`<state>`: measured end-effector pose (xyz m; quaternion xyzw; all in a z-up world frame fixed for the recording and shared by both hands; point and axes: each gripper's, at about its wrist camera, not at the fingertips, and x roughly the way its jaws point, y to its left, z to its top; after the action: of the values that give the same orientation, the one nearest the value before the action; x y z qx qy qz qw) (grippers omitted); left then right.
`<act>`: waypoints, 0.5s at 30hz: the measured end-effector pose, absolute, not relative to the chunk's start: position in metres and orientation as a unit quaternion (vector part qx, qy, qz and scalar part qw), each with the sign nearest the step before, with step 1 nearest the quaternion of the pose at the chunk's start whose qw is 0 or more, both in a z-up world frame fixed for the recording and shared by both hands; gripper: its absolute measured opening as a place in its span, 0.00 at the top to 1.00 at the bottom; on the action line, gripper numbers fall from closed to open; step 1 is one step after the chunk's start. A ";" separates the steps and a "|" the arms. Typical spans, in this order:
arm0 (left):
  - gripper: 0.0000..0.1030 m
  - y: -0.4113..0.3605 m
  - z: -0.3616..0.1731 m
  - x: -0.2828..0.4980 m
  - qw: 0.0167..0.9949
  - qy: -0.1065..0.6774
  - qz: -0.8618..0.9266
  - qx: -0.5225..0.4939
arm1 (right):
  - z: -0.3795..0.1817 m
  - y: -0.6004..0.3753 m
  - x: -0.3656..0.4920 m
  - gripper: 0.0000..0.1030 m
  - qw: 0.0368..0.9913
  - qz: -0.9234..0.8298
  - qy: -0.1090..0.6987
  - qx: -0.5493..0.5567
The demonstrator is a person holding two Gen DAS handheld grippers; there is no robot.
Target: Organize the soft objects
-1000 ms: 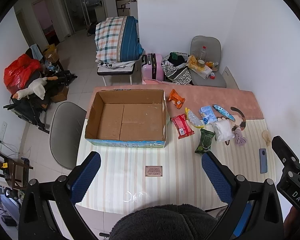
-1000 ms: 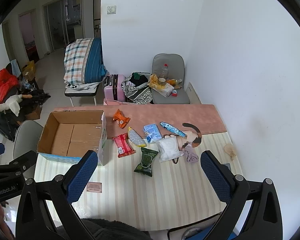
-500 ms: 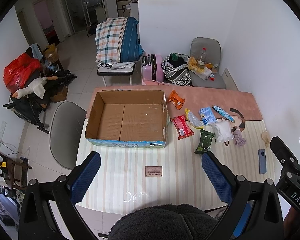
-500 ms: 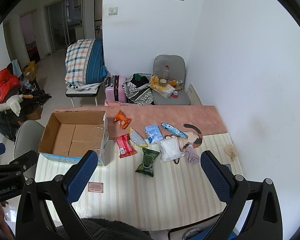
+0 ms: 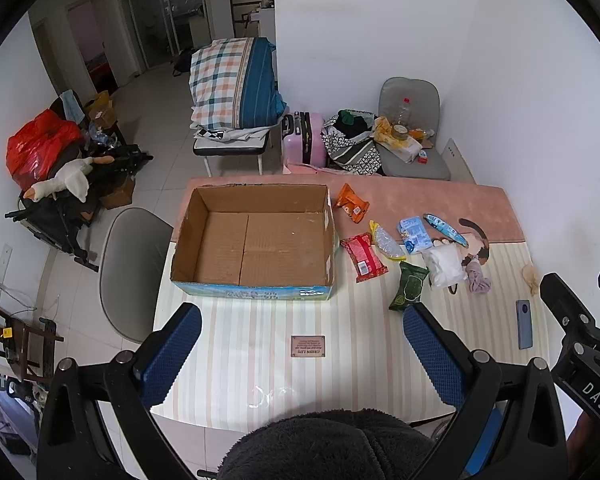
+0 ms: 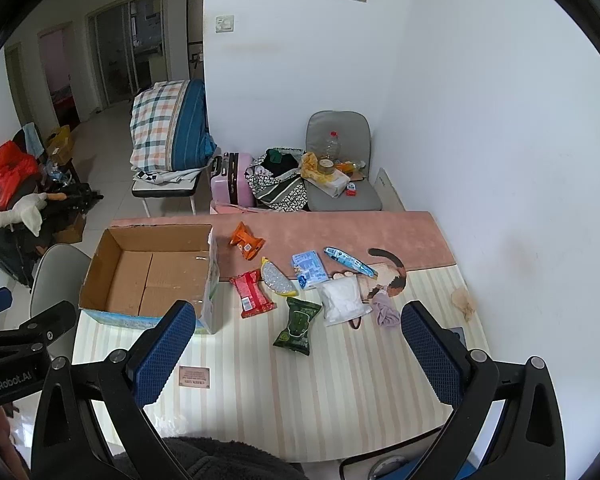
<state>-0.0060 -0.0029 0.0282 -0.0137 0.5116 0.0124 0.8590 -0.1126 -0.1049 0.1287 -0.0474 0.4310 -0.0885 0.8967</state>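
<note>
Hovering high over the near edge of the table (image 5: 340, 380), the left gripper (image 5: 302, 346) has its blue-padded jaws spread wide with nothing between them. The right gripper (image 6: 292, 342) hangs beside it, jaws likewise parted and holding nothing. Below the left gripper a small brown card (image 5: 308, 346) lies flat on the striped cloth, and a phone (image 5: 524, 324) lies near the table's right edge.

Farther in, the cardboard box (image 5: 256, 292) sits open on the left half of the table, its floor bare. To its right the soft items are scattered in a loose cluster, all outside the box: a green packet (image 6: 297, 325) nearest, then a red packet (image 6: 253, 293) just beside the box, a white pouch (image 6: 343, 300), and a crumpled mauve cloth (image 6: 387, 310) touching the pouch's right side. Behind them lie a clear bag with yellow trim (image 6: 277, 278), a light blue packet (image 6: 309, 269), and a long blue packet (image 6: 350, 262). An orange packet (image 6: 246, 240) rests farthest back on the pink mat (image 6: 340, 232).

Beyond the table stand a grey chair (image 6: 340, 184) piled with clutter, a pink suitcase (image 6: 232, 180), and folded plaid bedding (image 6: 168, 128) on a bench.
</note>
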 end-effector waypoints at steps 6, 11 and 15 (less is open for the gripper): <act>0.00 -0.001 0.032 -0.001 0.860 0.509 0.011 -0.015 | 0.127 -0.106 -0.113 0.00 0.898 -0.092 0.429 -0.041; 0.00 0.000 0.034 0.002 0.862 0.507 0.010 -0.012 | 0.127 -0.108 -0.113 0.00 0.898 -0.093 0.429 -0.037; 0.00 -0.001 0.034 0.002 0.863 0.506 0.010 -0.011 | 0.127 -0.109 -0.112 0.00 0.897 -0.093 0.430 -0.036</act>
<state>0.0024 -0.0005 0.0341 -0.0113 0.5057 0.0098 0.8626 -0.1124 -0.1087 0.1274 -0.0359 0.4301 -0.0928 0.8973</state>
